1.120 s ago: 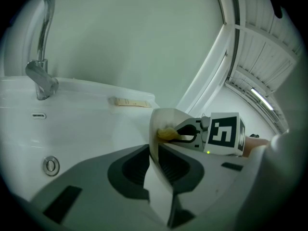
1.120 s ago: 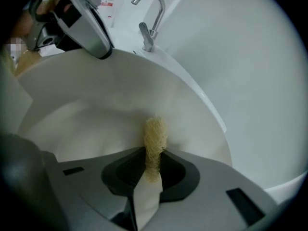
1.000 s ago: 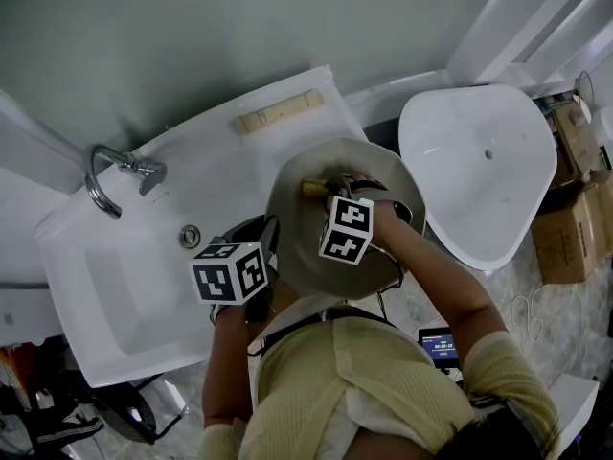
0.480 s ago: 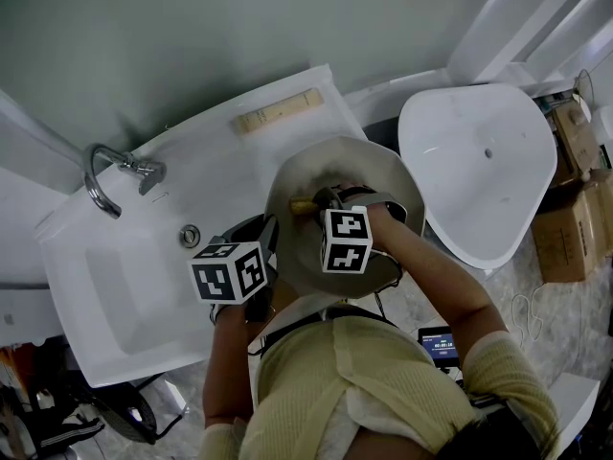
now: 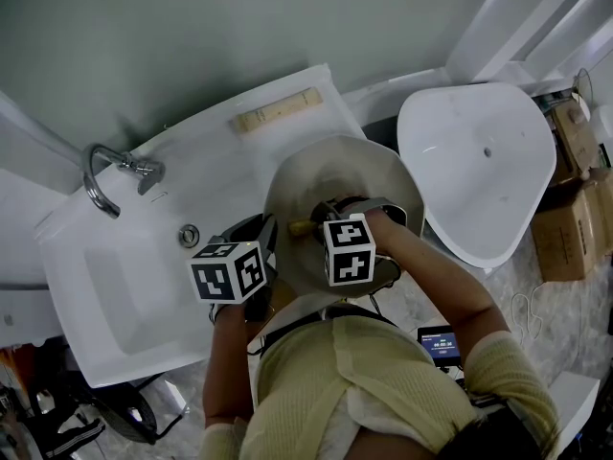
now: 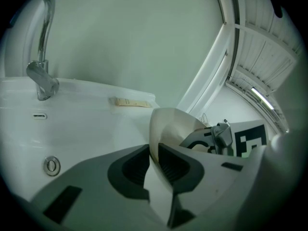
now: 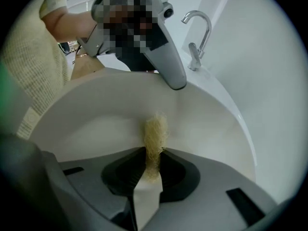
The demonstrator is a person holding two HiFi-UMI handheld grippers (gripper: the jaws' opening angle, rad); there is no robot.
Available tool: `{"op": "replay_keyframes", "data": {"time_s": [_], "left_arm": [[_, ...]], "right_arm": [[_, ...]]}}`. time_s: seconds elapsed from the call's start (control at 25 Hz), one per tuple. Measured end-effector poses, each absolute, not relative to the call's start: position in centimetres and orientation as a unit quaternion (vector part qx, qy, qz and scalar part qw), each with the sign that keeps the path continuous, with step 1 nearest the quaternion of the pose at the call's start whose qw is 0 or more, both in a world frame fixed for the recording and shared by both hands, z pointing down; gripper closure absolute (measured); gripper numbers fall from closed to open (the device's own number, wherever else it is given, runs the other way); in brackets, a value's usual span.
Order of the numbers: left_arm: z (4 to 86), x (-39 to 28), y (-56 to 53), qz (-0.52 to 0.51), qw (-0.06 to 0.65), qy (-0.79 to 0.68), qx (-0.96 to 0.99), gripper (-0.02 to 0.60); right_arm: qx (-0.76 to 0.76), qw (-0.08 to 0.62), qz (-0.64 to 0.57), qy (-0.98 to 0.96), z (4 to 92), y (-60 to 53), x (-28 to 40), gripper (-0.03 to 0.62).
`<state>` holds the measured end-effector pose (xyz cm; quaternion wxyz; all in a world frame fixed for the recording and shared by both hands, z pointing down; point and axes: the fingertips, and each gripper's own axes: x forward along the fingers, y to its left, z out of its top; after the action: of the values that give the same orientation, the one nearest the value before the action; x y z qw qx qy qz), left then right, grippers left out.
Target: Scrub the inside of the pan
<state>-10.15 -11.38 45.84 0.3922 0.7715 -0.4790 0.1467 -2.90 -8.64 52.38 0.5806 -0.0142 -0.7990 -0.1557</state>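
Pan (image 5: 330,172): wide, shallow, cream-coloured. It sits at the right-hand end of the white sink (image 5: 144,209), partly past that edge, with its open face turned up toward the person. Whether its underside rests on the sink I cannot tell.

Left gripper (image 6: 153,165): jaws closed on the pan's near rim, with the thin wall pinched between the ribbed pads, one pad inside the pan and one outside.

Right gripper (image 7: 153,170): jaws shut on a pale straw-coloured scrubber (image 7: 155,131), gripped by its near end. The frayed tuft sticks out past the jaws and lies against the inner wall of the pan.

Handling, as a judgement:
- The pan wall looks thin and rigid, with a smooth matte surface. It is probably not heavy, but it is broad.
- A single pinch at the rim gives the pan a long lever, so it will likely want to pivot under scrubbing pressure.
- The rim is the only hold on show, as no handle is visible in any view. A deep bite over the edge suits it better than a bite at the tips.
- The smooth surface may slip if it is wet.
- The scrubber is soft and fibrous and gives under load. A hold close to the working end keeps it from folding.

Nearby: tap (image 5: 105,175) at the sink's far left, and a pale strip (image 5: 280,110) on the sink's back ledge. Both are well apart from the pan.
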Motion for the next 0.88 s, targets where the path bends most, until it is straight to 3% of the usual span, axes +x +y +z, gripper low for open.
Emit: {"op": "replay_keyframes", "data": {"time_s": [0.88], "left_arm": [[45.9,-10.0,-11.3,0.146,0.390,-0.479,0.773,0.476]], "right_arm": [[-0.201,0.600,-0.077,-0.770,52.5,-1.8,1.5,0.508]]}}
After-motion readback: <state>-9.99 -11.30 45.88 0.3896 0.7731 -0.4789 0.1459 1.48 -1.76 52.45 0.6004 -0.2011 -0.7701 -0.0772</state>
